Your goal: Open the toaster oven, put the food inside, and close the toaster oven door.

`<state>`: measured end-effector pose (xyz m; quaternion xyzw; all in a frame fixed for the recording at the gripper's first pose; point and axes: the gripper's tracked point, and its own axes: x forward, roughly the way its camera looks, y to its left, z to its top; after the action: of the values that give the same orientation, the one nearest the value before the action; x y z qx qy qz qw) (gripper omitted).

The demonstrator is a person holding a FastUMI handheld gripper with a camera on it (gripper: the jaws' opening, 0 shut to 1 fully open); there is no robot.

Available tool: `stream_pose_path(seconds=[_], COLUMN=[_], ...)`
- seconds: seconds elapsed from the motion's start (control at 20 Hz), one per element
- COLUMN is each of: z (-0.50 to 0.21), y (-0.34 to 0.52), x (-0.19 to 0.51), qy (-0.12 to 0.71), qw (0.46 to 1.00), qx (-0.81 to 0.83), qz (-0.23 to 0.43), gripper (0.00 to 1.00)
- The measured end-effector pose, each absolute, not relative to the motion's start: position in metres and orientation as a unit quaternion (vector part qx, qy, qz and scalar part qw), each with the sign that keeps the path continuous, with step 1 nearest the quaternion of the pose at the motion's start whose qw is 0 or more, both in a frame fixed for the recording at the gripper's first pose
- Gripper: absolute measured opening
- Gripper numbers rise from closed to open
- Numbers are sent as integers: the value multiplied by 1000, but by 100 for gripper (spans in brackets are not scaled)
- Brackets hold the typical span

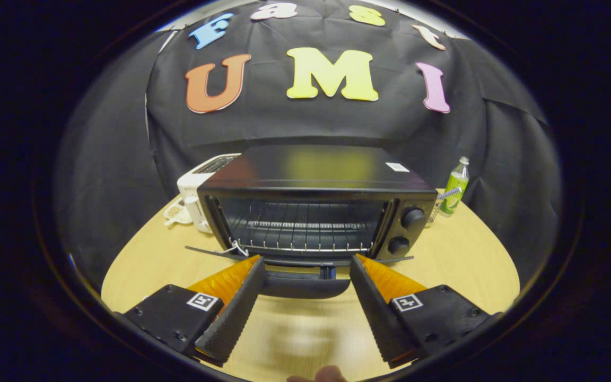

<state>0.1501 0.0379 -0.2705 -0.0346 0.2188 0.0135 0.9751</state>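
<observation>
Gripper view: black toaster oven (316, 207) door down, rack bare; tongs (305, 262) apart.

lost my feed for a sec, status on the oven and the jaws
Gripper open, jaws spread either side of the door handle, not gripping. Toaster oven door folded down, rack bare. Nothing blocking the opening.

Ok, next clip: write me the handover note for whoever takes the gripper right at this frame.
Gripper: open, holding nothing, fingers spread either side of the door handle.
Toaster oven: on the wooden table, door folded down flat toward the gripper, wire rack bare.
Beside it: white toaster to one side, green bottle to the other.
Done: door opened.
Left: fetch the food, put it on the rack, close the door.
</observation>
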Motion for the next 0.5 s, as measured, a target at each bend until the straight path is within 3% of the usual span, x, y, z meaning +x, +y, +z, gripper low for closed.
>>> stream_pose_path(seconds=[0.5], z=[-340], y=[33], x=[110], qy=[305], qw=[952], qx=[-28], qz=[16], gripper=[100])
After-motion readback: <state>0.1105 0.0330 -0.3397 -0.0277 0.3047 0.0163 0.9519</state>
